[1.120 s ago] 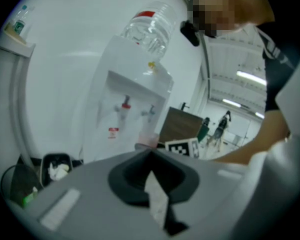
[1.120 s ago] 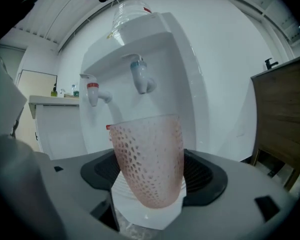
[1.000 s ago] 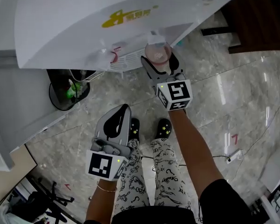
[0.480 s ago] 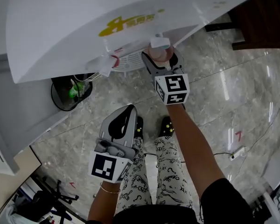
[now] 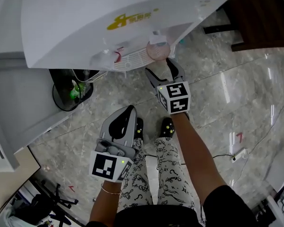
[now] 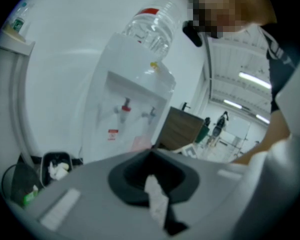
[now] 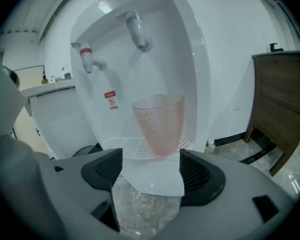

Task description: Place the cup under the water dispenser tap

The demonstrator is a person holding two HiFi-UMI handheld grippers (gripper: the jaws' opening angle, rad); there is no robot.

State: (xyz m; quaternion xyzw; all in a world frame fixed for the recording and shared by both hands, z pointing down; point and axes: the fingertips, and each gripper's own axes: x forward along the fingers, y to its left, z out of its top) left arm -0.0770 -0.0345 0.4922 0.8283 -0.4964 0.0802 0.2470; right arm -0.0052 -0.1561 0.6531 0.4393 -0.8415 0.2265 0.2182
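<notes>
Pink cup [image 7: 159,124] stood on drip tray [image 7: 120,145] beneath tap [image 7: 138,31]; right gripper [image 7: 151,171] jaws released, left gripper [image 6: 152,184] clenched empty; a straight-back retreat was advised to avoid tipping.

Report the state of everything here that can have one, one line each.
cup: upright on the drip tray below the blue tap, not held.
right gripper: open, empty, just short of the cup.
left gripper: shut, empty.
red tap: no water running.
blue tap: no water running.
bin: open top, rubbish inside.
</notes>
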